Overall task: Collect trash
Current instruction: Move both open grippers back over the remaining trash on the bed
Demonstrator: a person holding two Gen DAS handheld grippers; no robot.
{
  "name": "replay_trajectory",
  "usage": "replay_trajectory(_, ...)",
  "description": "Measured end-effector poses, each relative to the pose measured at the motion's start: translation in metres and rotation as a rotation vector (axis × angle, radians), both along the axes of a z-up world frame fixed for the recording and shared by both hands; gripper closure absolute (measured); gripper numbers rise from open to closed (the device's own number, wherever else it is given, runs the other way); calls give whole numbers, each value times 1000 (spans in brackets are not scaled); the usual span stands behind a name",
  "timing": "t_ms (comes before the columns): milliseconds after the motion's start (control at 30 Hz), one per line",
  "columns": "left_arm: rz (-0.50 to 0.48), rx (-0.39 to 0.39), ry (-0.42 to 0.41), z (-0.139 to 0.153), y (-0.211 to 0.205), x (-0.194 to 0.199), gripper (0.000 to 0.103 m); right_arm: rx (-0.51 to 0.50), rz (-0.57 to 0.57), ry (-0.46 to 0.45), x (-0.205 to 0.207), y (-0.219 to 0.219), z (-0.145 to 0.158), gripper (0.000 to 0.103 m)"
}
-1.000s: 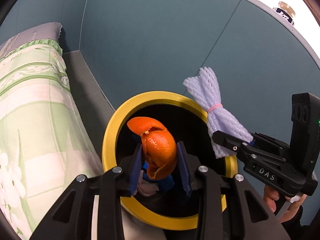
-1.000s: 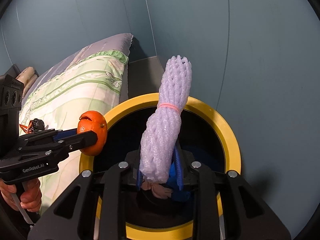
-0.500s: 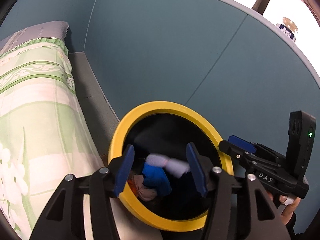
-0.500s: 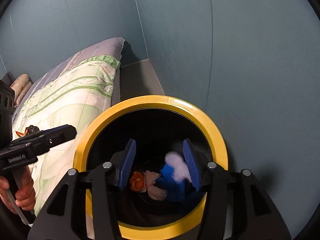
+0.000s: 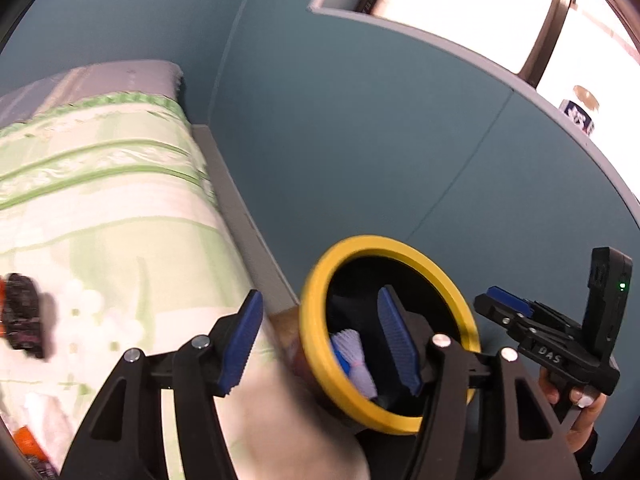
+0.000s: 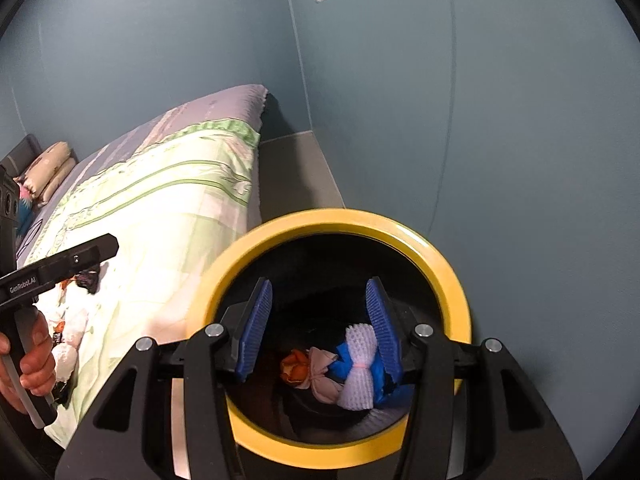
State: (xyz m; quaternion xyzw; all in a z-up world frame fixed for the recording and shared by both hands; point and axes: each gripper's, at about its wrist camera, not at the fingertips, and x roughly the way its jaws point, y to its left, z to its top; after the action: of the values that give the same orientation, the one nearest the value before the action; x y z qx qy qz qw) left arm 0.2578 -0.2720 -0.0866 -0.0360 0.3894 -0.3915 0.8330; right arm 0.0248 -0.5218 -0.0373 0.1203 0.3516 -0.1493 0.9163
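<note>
A black bin with a yellow rim [image 6: 340, 216] stands between the bed and the wall. Inside it lie a white foam net [image 6: 360, 364], an orange peel [image 6: 294, 366], a crumpled pinkish tissue [image 6: 324, 376] and something blue [image 6: 346, 360]. My right gripper [image 6: 319, 284] hangs open over the bin mouth, nothing between its pads. My left gripper [image 5: 320, 300] is empty, its jaws opening; it straddles the bin's left rim [image 5: 384, 240] and the bed edge. The foam net [image 5: 354, 356] shows inside the bin. A dark wrapper [image 5: 22, 320] lies on the bed at left.
The bed with a green and white cover [image 6: 160, 200] fills the left; white tissues [image 6: 68, 336] and small orange scraps [image 5: 26, 440] lie on it. A teal wall [image 6: 480, 120] stands behind the bin. A jar [image 5: 578, 108] sits on the window sill. A pillow [image 6: 44, 172] lies far back.
The left gripper let go of the orange peel and the right let go of the foam net; both now lie in the bin. Both grippers opened. The left one swung left toward the bed.
</note>
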Motion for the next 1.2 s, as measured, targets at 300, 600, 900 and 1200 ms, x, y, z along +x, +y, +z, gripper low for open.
replay_trajectory(300, 118, -6, -60, 27, 70, -3, 37, -20, 105, -43, 19, 50, 22, 44)
replay_trajectory(600, 217, -3, -119, 49, 138, -20, 31, -45, 228, -75, 35, 106, 42, 36)
replay_trajectory(900, 337, 29, -142, 60, 222, -31, 29, -71, 322, -105, 46, 163, 54, 23)
replay_trajectory(1200, 433, 54, -150, 57, 282, -46, 26, -51, 446, -114, 49, 211, 48, 10)
